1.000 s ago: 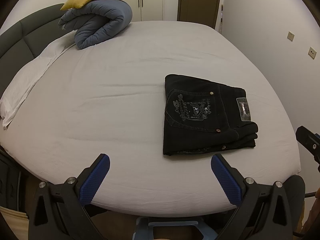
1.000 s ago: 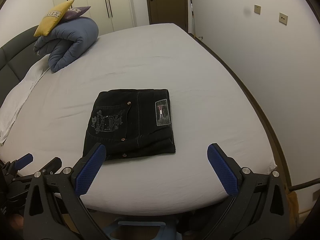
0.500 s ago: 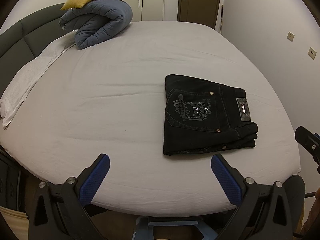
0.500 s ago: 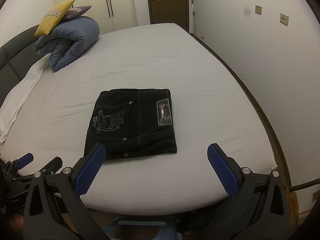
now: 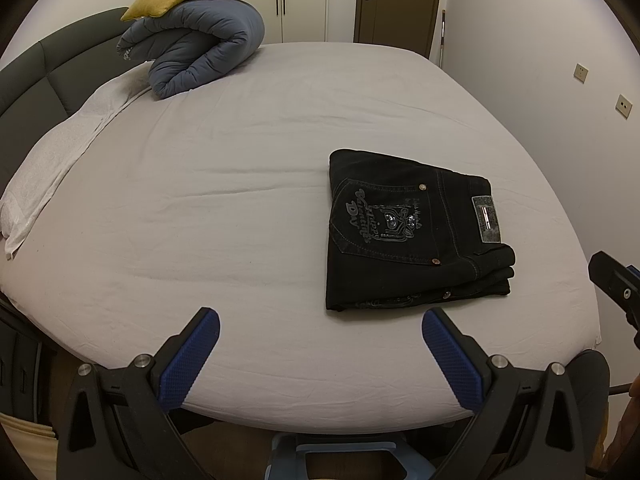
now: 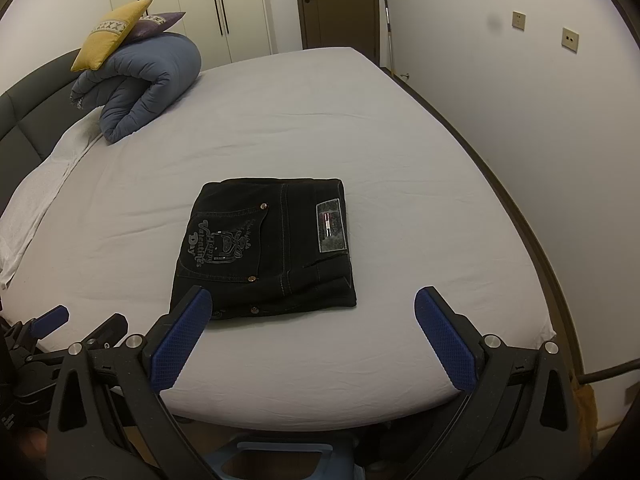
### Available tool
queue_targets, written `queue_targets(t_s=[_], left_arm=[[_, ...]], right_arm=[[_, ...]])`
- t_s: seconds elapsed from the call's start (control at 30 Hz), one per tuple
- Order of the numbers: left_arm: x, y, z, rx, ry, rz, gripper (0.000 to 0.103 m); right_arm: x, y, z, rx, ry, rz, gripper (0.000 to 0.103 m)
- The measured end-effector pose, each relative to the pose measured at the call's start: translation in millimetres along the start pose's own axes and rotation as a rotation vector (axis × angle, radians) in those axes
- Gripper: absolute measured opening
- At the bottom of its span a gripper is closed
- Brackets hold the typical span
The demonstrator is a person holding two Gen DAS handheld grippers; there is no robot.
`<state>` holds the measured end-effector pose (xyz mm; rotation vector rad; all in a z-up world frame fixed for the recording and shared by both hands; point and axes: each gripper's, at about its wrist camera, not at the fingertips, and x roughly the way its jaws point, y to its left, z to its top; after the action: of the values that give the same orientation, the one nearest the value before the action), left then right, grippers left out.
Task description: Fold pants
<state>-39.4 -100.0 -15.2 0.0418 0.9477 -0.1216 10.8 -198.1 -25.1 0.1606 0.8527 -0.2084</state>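
Over the bed (image 5: 240, 200) edge, left claw (image 5: 320, 344) and right claw (image 6: 312, 320) both spread wide, empty; folded black pants (image 6: 268, 240) untouched.

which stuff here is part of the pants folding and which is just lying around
Job: pants, folded on the bed; left gripper and right gripper, both open.

Lying about: blue duvet, yellow cushion, purple cushion.

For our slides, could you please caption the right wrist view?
Folded black pants on the bed, right gripper open.
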Motion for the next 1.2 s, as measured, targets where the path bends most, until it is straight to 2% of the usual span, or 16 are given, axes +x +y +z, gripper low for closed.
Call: queue_targets(t_s=[1.2], left_arm=[[1.2,0.7,-2.3,-0.001,0.005,-0.001,0.103]], right_arm=[[0.7,1.4,-2.2,0.001,0.006,0.002,0.103]])
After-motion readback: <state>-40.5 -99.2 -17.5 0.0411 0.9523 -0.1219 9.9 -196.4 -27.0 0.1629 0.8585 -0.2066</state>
